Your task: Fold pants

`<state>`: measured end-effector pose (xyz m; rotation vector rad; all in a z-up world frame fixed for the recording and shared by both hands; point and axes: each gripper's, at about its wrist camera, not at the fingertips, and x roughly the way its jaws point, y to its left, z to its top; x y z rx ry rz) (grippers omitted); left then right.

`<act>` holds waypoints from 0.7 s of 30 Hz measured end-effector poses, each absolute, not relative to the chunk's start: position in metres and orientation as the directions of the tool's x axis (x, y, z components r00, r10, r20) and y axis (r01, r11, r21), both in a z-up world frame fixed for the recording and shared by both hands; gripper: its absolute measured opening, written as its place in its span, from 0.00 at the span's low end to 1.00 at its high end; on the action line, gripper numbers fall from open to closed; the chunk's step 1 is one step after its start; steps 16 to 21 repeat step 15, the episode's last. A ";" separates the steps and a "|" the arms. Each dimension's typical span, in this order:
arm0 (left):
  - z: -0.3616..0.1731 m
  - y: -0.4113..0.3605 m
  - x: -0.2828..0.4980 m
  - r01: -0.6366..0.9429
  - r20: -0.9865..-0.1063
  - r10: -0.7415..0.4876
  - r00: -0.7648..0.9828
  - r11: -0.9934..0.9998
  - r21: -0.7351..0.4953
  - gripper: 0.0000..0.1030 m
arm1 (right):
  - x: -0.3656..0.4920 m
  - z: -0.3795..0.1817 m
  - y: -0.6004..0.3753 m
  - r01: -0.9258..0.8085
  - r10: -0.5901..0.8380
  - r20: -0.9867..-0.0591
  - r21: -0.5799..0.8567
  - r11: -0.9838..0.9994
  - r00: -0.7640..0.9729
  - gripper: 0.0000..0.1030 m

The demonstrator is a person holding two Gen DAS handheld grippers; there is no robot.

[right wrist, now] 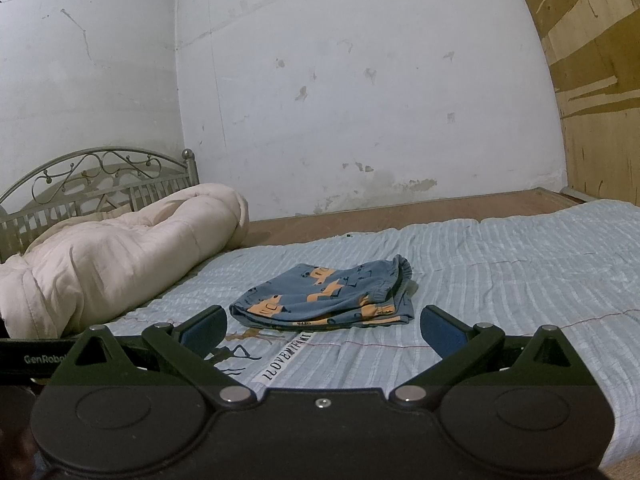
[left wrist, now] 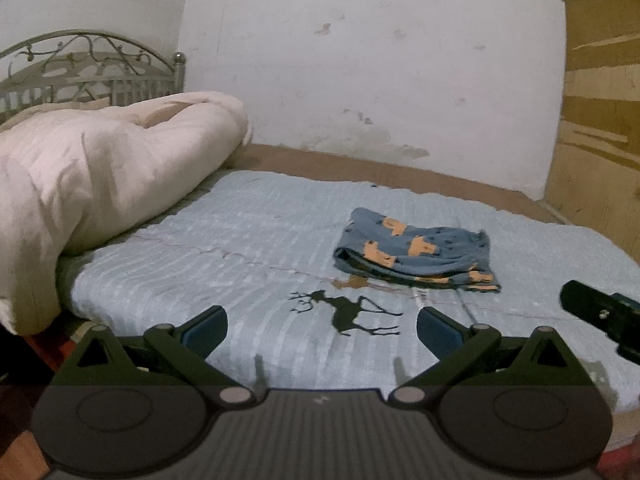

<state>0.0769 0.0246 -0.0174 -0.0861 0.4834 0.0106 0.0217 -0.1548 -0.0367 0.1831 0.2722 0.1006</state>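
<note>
A bed (left wrist: 248, 236) covered by a pale blue ribbed sheet is seen in both views, set against a stained white wall (right wrist: 360, 100). A cream quilt (left wrist: 104, 184) is bundled at the head end, in front of a metal headboard (right wrist: 100, 184). The pants (right wrist: 324, 298), blue with orange motifs, are laid folded into a compact stack on the sheet, well apart from the quilt. A dark deer print (left wrist: 348, 312) is shown on the sheet just in front of the pants. The left tongs (left wrist: 322, 330) are held apart above the sheet, nothing between them. The right tongs (right wrist: 324, 330) are likewise spread wide and empty, just short of the pants.
</note>
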 end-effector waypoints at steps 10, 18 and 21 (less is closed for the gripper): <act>-0.020 0.028 0.080 -0.047 -0.481 0.004 0.877 0.996 -0.076 0.99 | 0.022 -0.036 -0.155 -0.074 0.123 -0.258 0.194 0.978 0.958 0.99; -0.020 0.029 0.079 -0.049 -0.476 0.005 0.879 0.996 -0.081 0.99 | 0.021 -0.037 -0.154 -0.076 0.126 -0.259 0.194 0.978 0.958 0.99; -0.020 0.029 0.079 -0.049 -0.476 0.005 0.879 0.996 -0.081 0.99 | 0.021 -0.037 -0.154 -0.076 0.126 -0.259 0.194 0.978 0.958 0.99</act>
